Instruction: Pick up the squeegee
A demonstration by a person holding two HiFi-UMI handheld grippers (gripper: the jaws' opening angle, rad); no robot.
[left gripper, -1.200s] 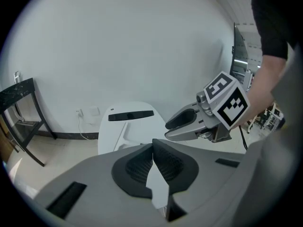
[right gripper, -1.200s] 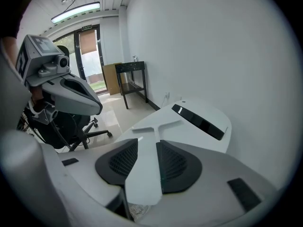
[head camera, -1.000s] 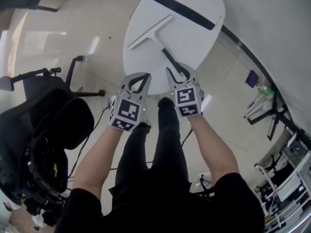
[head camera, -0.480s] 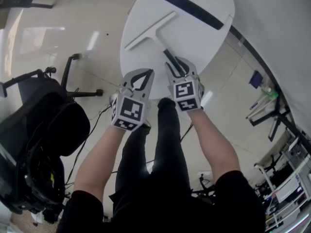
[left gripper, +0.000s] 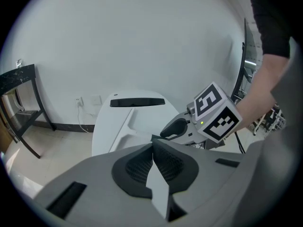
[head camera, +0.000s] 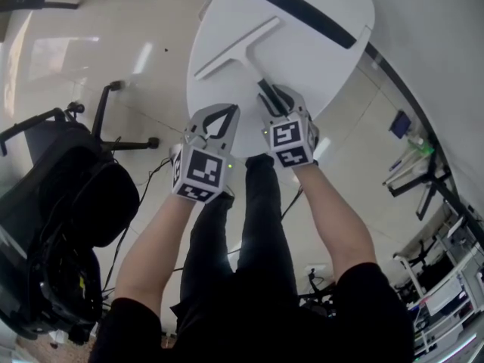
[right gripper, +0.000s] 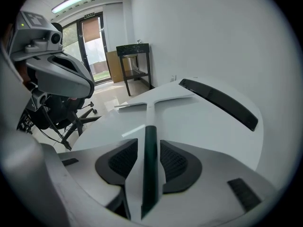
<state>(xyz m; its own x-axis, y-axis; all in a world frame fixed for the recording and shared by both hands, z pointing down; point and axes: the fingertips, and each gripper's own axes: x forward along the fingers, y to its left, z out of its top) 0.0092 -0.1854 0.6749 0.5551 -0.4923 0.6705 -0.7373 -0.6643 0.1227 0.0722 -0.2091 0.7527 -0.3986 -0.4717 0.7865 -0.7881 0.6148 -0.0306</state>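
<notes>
The squeegee [head camera: 240,45] — white T-shaped blade and shaft, dark handle — lies on the round white table [head camera: 325,66] at upper centre. The right gripper [head camera: 274,98] clamps its fingers on the handle — the left gripper [head camera: 225,113] beside it has fingers pressed together, empty.

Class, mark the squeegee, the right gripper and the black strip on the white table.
squeegee [head camera: 243,51], head view, where blade meets handle
right gripper [head camera: 276,100], head view, midway between its fingertips
black strip [head camera: 299,11], head view, its middle
</notes>
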